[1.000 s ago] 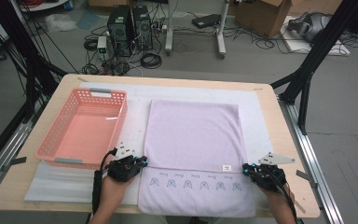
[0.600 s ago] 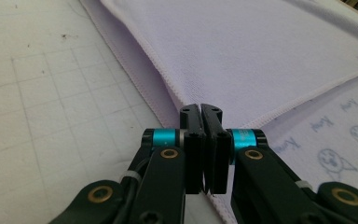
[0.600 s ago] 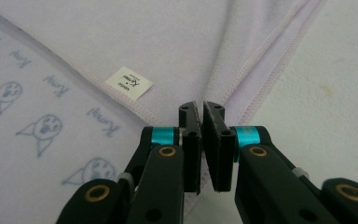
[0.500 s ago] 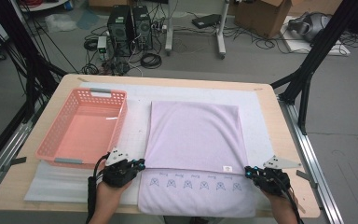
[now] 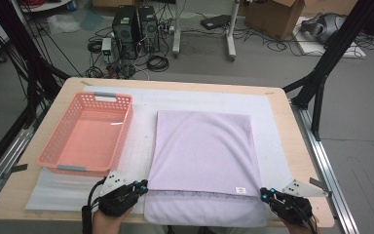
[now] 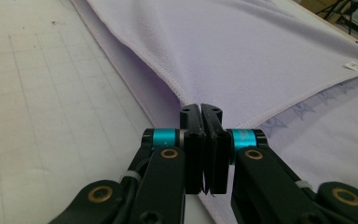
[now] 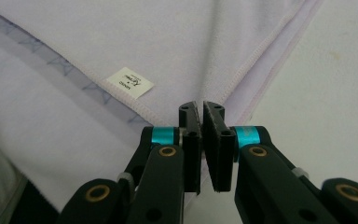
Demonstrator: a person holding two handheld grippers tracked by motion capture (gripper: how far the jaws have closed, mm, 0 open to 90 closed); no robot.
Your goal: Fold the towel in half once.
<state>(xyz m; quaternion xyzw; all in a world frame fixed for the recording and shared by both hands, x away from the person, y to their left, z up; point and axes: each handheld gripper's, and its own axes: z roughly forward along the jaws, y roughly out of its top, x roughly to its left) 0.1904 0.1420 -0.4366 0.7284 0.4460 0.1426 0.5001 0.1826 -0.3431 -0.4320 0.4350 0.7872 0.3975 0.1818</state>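
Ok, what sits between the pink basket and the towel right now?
Nothing: in the high view, a bare strip of white mat separates the pink basket from the folded lavender towel.

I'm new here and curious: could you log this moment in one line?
left tongs: shut | right tongs: shut | lilac towel: folded, on table | pink basket: empty

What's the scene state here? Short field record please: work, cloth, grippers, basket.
work: folding a lilac towel on the table
towel state: top layer folded, its near edge short of the bottom layer's patterned hem; white label near right corner
left gripper: shut, at the towel's near-left corner; whether it pinches cloth is unclear
right gripper: shut, at the near-right corner; grip unclear
basket: pink, empty, left of the towel
mat: white, under towel and basket
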